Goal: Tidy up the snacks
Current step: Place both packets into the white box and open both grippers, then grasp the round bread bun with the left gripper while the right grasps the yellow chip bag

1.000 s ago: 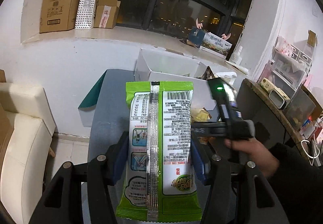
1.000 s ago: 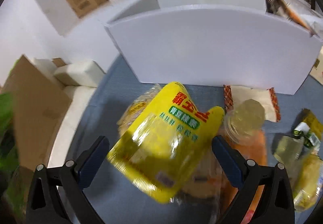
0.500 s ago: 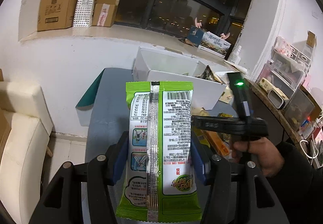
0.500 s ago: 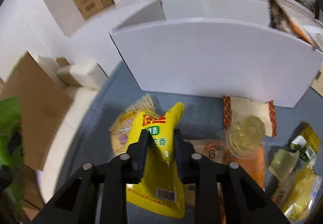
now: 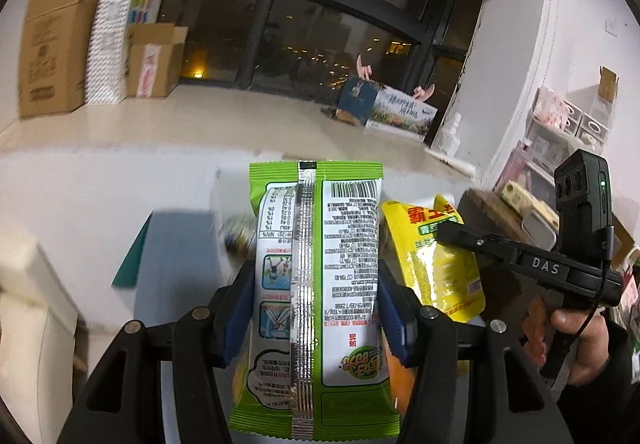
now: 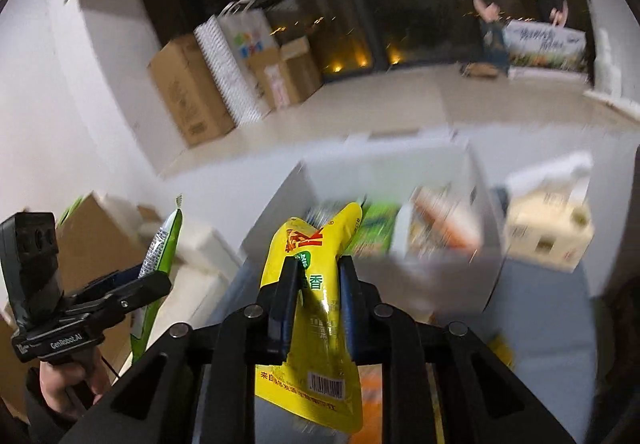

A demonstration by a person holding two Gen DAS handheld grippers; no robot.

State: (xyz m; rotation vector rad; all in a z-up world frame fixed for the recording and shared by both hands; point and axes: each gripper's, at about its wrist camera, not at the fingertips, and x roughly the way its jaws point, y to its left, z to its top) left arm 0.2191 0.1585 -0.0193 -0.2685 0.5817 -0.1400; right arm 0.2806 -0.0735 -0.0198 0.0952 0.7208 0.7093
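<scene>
My left gripper (image 5: 314, 308) is shut on a green and white snack packet (image 5: 316, 284), held upright with its back seam facing the camera. My right gripper (image 6: 318, 276) is shut on a yellow snack pouch (image 6: 316, 308), lifted above the blue-grey table (image 6: 540, 324). Beyond the pouch stands the white divided box (image 6: 384, 171), blurred, with several packets inside. In the left wrist view the yellow pouch (image 5: 436, 264) hangs from the right gripper (image 5: 444, 232) just right of the green packet. In the right wrist view the green packet (image 6: 160, 256) and left gripper (image 6: 156, 280) show at the left.
Cardboard boxes (image 5: 52, 39) and a patterned bag (image 5: 116, 31) stand on the window ledge at the back left. A cream box (image 6: 548, 228) sits right of the white box. A white seat (image 5: 32, 344) lies left of the table. Shelves (image 5: 560, 131) with small items fill the right.
The right gripper closed on the yellow pouch and lifted it off the table toward the white box. The left gripper moved up and forward with the green packet.
</scene>
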